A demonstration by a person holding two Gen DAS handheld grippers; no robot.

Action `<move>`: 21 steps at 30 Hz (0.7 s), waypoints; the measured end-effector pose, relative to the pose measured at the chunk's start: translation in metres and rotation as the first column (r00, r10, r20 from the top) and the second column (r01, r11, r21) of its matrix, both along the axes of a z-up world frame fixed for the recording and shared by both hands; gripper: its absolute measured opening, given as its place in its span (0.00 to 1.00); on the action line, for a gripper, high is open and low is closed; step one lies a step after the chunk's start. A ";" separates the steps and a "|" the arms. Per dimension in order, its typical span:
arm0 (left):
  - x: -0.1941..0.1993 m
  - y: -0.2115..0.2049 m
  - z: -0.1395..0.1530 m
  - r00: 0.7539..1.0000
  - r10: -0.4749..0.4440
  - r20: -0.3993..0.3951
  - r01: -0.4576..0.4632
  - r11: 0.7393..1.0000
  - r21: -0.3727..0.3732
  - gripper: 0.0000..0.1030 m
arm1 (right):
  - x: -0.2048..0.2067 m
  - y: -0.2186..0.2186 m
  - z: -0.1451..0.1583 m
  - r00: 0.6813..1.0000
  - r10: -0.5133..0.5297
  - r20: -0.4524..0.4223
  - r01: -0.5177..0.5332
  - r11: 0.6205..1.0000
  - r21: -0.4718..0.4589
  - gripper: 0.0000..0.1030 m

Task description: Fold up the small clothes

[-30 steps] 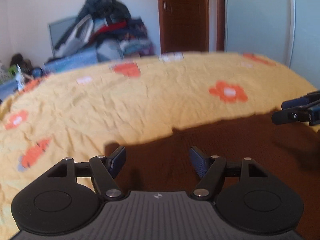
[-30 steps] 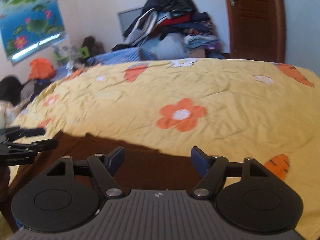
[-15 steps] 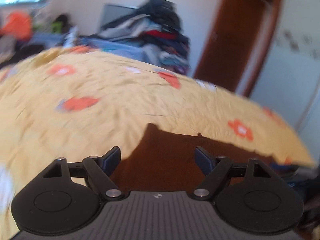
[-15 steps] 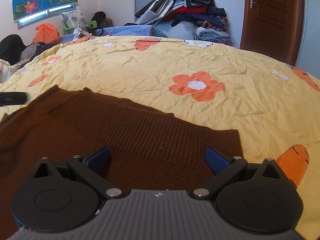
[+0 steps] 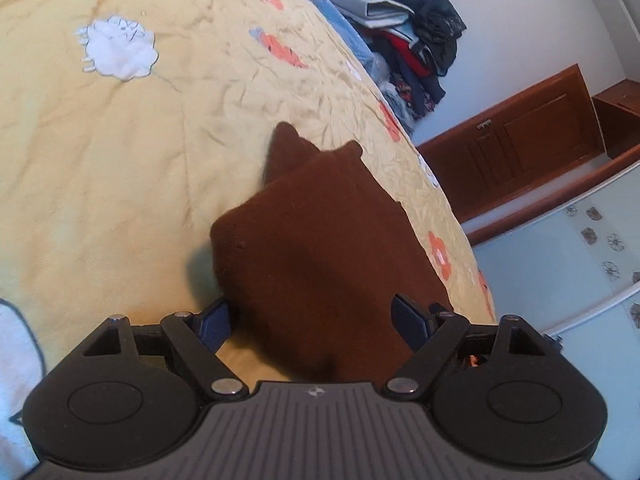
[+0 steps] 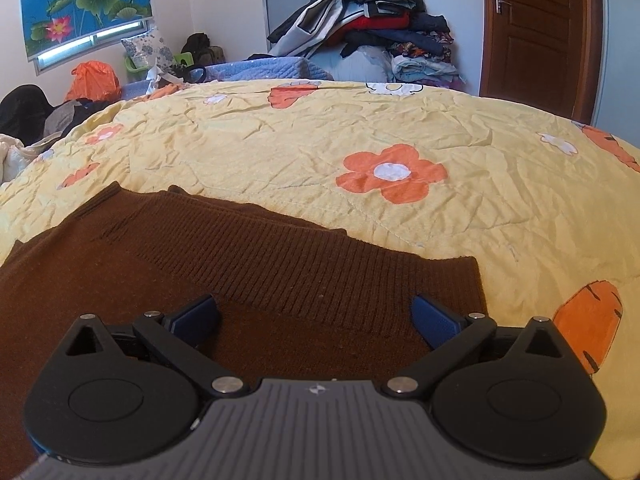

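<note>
A yellow quilt (image 6: pixel 304 152) with orange and white flower patches covers the bed and fills both views. On it lies the brown knitted garment (image 6: pixel 248 264), flat, its ribbed band toward 12 o'clock in the right wrist view. Beyond the bed, at 12 o'clock, a heap of clothes (image 6: pixel 372 28) rises against the wall; a wooden door (image 6: pixel 536 28) stands at 1 o'clock and a lotus poster (image 6: pixel 86 0) at 10 o'clock. The right gripper (image 6: pixel 314 314) hangs over the garment, jaws spread wide, nothing clamped. The left gripper (image 5: pixel 310 318), rolled sideways, has the garment's edge between its jaws; they are closing, pads not yet pressing.
</note>
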State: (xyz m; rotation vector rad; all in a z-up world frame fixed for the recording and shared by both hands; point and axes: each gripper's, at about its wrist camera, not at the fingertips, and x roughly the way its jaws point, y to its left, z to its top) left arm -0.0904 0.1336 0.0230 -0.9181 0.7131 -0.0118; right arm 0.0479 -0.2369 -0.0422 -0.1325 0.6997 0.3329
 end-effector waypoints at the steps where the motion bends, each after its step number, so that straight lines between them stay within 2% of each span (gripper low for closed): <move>1: 0.003 -0.001 0.000 1.000 0.021 -0.008 -0.021 1.000 0.000 0.70 | 0.000 -0.001 0.000 1.000 -0.002 0.001 0.002 1.000 0.005 1.00; 2: 0.006 0.000 -0.002 0.999 0.041 -0.025 -0.041 0.999 -0.013 0.62 | -0.001 -0.001 0.001 1.000 -0.004 0.001 0.004 1.000 0.011 1.00; 4: 0.011 0.007 -0.008 0.993 0.086 -0.079 -0.090 0.995 -0.046 0.28 | -0.002 -0.003 0.001 1.000 -0.010 0.003 0.010 1.000 0.023 1.00; 5: 0.013 0.010 -0.011 0.988 0.112 -0.102 -0.119 0.991 -0.059 0.25 | -0.002 -0.004 0.001 1.000 -0.011 0.003 0.011 1.000 0.028 1.00; 7: 0.013 0.013 -0.012 0.982 0.146 -0.123 -0.157 0.983 -0.091 0.24 | -0.003 -0.005 0.001 1.000 -0.012 0.003 0.012 0.999 0.039 1.00; 11: 0.005 0.013 -0.011 0.982 0.123 -0.140 -0.143 0.979 -0.142 0.26 | -0.003 -0.007 0.002 1.000 -0.012 0.002 0.012 0.998 0.055 1.00; 13: -0.002 0.019 -0.017 0.976 0.123 -0.178 -0.160 0.964 -0.213 0.39 | -0.003 -0.007 0.002 1.000 -0.012 0.002 0.012 0.998 0.059 1.00; 15: -0.014 0.023 -0.022 0.974 0.142 -0.179 -0.190 0.937 -0.291 0.49 | -0.003 -0.007 0.002 1.000 -0.013 0.002 0.013 0.998 0.062 1.00; 18: -0.014 0.021 -0.020 0.975 0.152 -0.164 -0.193 0.941 -0.277 0.52 | -0.003 -0.007 0.002 1.000 -0.014 0.002 0.013 0.998 0.064 1.00; 21: 0.004 0.018 -0.022 0.978 0.185 -0.098 -0.204 0.947 -0.250 0.52 | -0.003 -0.007 0.002 1.000 -0.014 0.002 0.013 0.998 0.064 1.00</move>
